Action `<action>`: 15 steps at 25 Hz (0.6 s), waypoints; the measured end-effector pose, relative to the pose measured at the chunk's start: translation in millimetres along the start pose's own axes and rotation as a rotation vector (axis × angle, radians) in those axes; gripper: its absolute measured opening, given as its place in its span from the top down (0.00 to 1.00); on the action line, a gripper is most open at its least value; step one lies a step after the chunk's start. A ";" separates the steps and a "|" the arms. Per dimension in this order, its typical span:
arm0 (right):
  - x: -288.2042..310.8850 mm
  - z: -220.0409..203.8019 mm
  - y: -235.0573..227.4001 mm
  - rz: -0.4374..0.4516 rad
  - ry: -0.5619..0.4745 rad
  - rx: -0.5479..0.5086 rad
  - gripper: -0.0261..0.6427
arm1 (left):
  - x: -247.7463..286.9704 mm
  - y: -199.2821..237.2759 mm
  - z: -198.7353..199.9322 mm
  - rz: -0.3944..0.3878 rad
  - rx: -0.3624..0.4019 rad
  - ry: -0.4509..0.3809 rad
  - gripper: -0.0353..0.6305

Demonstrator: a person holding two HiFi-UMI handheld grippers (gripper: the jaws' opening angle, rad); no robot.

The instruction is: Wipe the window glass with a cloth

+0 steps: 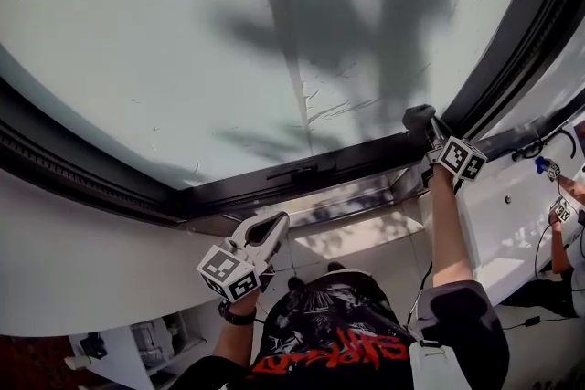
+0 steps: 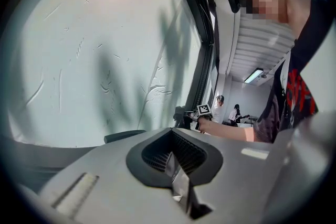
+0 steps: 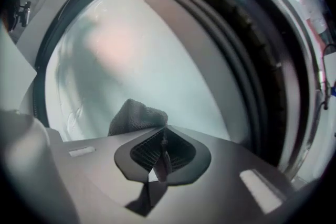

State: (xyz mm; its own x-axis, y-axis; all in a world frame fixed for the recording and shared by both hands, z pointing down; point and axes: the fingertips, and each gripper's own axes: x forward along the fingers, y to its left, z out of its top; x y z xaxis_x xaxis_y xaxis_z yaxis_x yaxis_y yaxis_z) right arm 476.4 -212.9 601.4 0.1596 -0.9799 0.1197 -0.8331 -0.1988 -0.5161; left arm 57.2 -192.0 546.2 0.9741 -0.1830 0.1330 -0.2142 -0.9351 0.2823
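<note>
The window glass [image 1: 228, 41] fills most of the head view and shows thin streaks and soft shadows. My right gripper [image 1: 431, 134] is raised to the glass's lower right corner, next to the dark frame [image 1: 512, 50]. It is shut on a grey cloth [image 1: 419, 116], which rests against the pane. In the right gripper view the cloth [image 3: 137, 115] bunches above the closed jaws of the right gripper [image 3: 160, 161]. My left gripper [image 1: 272, 226] hangs lower, below the frame and away from the glass, shut with nothing in it. Its jaws meet in the left gripper view [image 2: 181, 183].
A dark bottom frame rail [image 1: 302, 173] runs under the pane, with a white sill [image 1: 82, 269] below it. To the right are a white surface with cables [image 1: 539, 151] and another person's arm [image 1: 559, 233]. Two people [image 2: 231, 110] stand far back in the room.
</note>
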 end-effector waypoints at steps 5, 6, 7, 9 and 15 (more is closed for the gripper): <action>-4.8 -8.2 -42.9 -0.157 -0.021 0.052 0.94 | -7.0 10.7 9.6 0.037 0.010 -0.018 0.95; -0.8 -19.3 -32.3 -0.122 -0.003 0.049 0.94 | -10.5 11.8 10.1 0.047 0.011 -0.019 0.95; 3.4 -30.6 -17.2 -0.072 0.016 0.048 0.94 | -14.5 13.0 9.6 0.055 0.012 -0.022 0.95; 12.0 -55.0 19.8 0.029 0.061 0.042 0.94 | -23.0 16.0 8.3 0.068 0.012 -0.030 0.95; 38.8 -126.1 177.9 0.344 0.205 -0.087 0.94 | -69.6 28.2 3.4 0.167 -0.010 -0.070 0.95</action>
State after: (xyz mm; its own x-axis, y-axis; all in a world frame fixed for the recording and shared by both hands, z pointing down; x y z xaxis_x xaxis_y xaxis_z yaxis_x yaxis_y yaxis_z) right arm 267.6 -284.1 621.1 -0.2382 -0.9633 0.1240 -0.8627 0.1512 -0.4826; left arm -16.4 -206.7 541.7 0.9274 -0.3568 0.1126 -0.3741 -0.8867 0.2717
